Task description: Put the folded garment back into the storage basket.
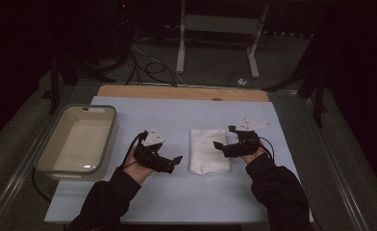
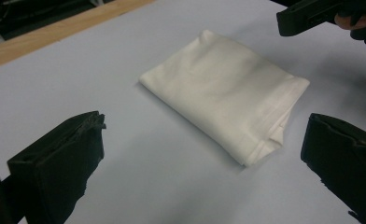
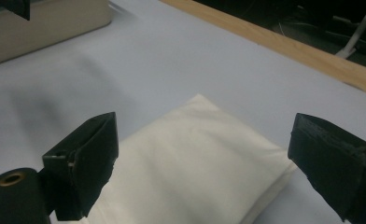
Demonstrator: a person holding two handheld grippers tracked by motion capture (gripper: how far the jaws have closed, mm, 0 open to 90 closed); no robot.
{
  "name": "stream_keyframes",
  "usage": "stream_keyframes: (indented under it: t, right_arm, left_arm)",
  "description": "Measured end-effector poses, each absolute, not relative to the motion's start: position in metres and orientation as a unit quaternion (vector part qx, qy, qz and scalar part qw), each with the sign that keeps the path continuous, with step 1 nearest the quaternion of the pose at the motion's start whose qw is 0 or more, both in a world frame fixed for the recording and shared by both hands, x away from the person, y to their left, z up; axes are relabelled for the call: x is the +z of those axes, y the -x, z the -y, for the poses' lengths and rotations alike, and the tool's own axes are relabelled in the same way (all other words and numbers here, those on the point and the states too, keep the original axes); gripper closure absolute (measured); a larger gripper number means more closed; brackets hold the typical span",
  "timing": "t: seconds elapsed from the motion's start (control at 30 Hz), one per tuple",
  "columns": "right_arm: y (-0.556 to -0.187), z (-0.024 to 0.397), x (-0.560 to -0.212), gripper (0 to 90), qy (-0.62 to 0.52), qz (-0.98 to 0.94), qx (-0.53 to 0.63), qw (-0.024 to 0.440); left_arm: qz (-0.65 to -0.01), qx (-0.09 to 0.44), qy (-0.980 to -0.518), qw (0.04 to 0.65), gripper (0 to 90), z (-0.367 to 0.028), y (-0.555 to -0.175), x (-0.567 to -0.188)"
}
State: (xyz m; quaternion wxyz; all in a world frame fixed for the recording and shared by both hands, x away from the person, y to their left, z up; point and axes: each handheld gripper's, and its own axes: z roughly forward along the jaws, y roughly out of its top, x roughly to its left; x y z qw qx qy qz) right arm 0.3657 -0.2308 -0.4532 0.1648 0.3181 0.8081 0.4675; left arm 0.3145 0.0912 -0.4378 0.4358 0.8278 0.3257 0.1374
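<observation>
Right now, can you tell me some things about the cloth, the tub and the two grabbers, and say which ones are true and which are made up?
1. The white cloth is folded and lies flat on the table. True.
2. The left gripper is squeezing the cloth. False: its jaws are wide open, short of the cloth.
3. The tub sits at the left edge of the table. True.
4. The cloth is inside the tub. False: it lies on the table between the two grippers.
5. The right gripper is open, over the cloth's right edge. True.
</observation>
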Motion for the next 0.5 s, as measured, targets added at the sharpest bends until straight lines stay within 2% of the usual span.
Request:
stream_keyframes:
  t: [0.5]
  right_arm:
    - [-0.370, 0.232, -0.478, 8.8, -0.337, -0.816, 0.443, 0.157]
  left_arm:
    - [-0.332, 0.112, -0.835, 0.425, 0.0, -0.065, -0.328, -0.459]
